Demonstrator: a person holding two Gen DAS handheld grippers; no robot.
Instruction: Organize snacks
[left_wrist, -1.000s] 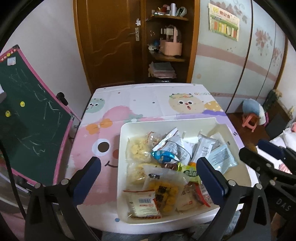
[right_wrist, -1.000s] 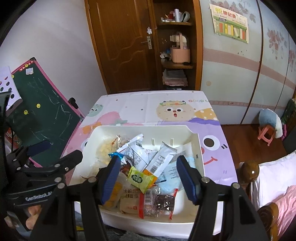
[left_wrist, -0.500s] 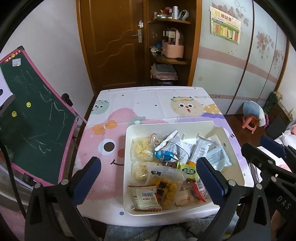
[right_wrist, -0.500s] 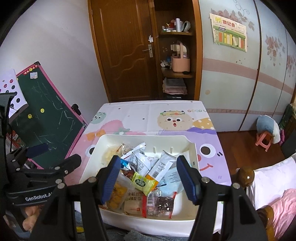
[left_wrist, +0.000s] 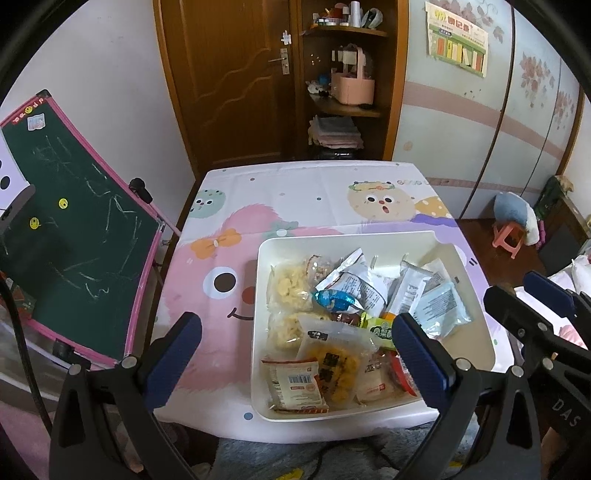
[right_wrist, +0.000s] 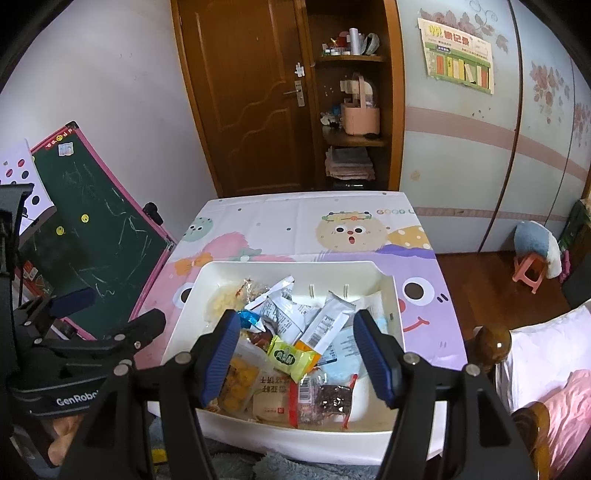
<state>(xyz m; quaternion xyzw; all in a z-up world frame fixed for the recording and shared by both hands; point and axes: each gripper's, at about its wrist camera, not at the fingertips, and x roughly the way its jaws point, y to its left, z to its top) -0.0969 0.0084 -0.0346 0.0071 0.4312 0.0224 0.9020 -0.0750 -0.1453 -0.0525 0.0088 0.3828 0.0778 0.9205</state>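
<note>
A white rectangular bin (left_wrist: 351, 238) full of several wrapped snack packets sits on the near right part of the table; it also shows in the right wrist view (right_wrist: 295, 265). Among the snacks are a yellow-green packet (right_wrist: 286, 357), a blue foil packet (left_wrist: 332, 299) and clear bags of yellow puffs (left_wrist: 286, 286). My left gripper (left_wrist: 295, 354) is open and empty, held high above the bin's near left side. My right gripper (right_wrist: 299, 356) is open and empty, held above the bin's near part.
The table wears a cartoon tablecloth (left_wrist: 295, 199). A green chalkboard easel (left_wrist: 70, 229) leans at the table's left. A wooden door and corner shelf (left_wrist: 343, 92) stand behind. A pink stool (left_wrist: 511, 236) and a bed (right_wrist: 546, 369) are to the right.
Both grippers have pulled up and back from the bin, so the bin looks smaller and more of the table shows. Both stay open and empty.
</note>
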